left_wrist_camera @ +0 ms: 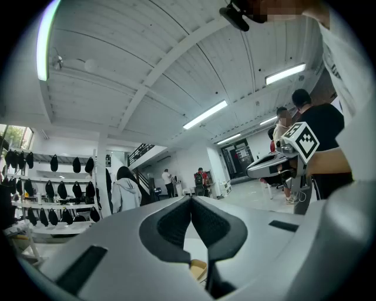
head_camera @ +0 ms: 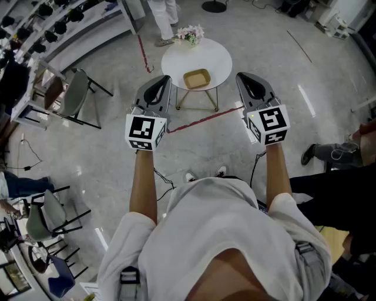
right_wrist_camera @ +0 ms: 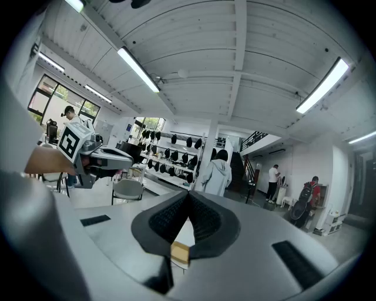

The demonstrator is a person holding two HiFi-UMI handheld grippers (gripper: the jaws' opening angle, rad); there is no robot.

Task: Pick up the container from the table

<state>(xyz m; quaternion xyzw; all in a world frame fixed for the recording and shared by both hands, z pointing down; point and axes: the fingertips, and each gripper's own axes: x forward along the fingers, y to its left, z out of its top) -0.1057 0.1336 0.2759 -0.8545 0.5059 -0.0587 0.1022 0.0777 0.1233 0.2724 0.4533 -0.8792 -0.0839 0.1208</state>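
Note:
A shallow tan square container (head_camera: 195,78) lies in the middle of a small round white table (head_camera: 220,59) ahead of me. My left gripper (head_camera: 165,79) hovers level at the table's near left rim, and my right gripper (head_camera: 241,76) at its near right rim, both apart from the container. Both are shut and hold nothing. In the left gripper view the jaws (left_wrist_camera: 191,201) meet, and a corner of the container (left_wrist_camera: 198,269) shows below them. In the right gripper view the gripper (right_wrist_camera: 189,196) is shut too, with the container (right_wrist_camera: 180,253) below it on the table (right_wrist_camera: 185,232).
A bunch of flowers (head_camera: 189,34) stands at the table's far edge. A person (head_camera: 164,17) stands beyond the table. A red tape line (head_camera: 202,119) crosses the floor under it. Chairs (head_camera: 73,94) stand at the left, and a seated person's shoe (head_camera: 309,154) is at the right.

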